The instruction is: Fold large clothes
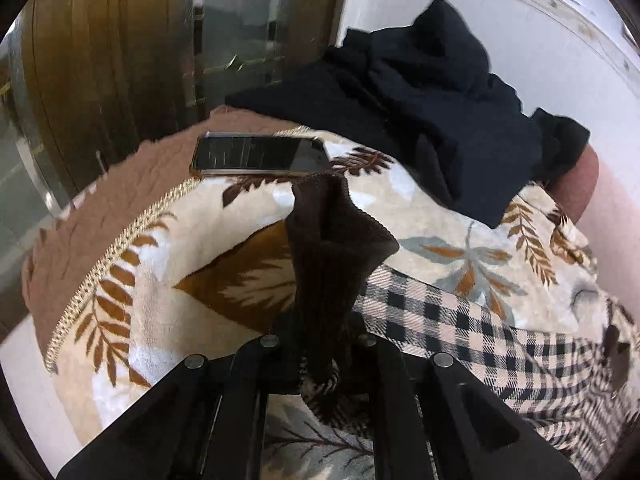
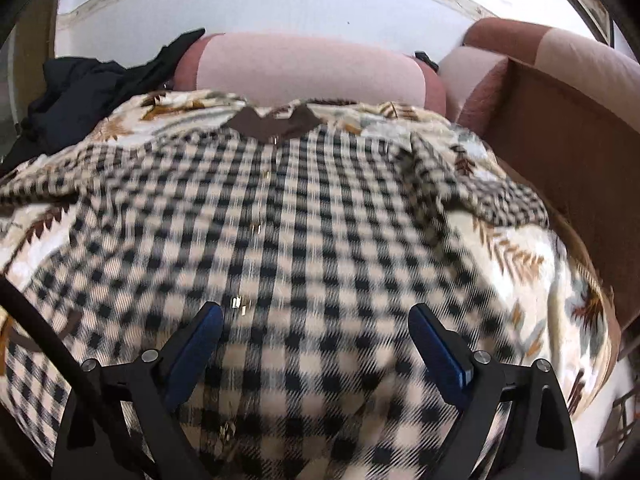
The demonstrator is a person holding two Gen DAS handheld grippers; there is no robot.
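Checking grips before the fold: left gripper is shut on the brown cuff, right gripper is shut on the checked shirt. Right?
Not quite. The left gripper is shut on the brown cuff, but the right gripper is open: the right wrist view shows its jaws wide apart over the checked shirt, gripping nothing.

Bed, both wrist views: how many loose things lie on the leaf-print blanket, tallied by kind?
Checked garment with brown collar and cuff: 1
Dark navy garment, bunched: 1
Phone: 1
Total: 3 things, 2 of them clothes.
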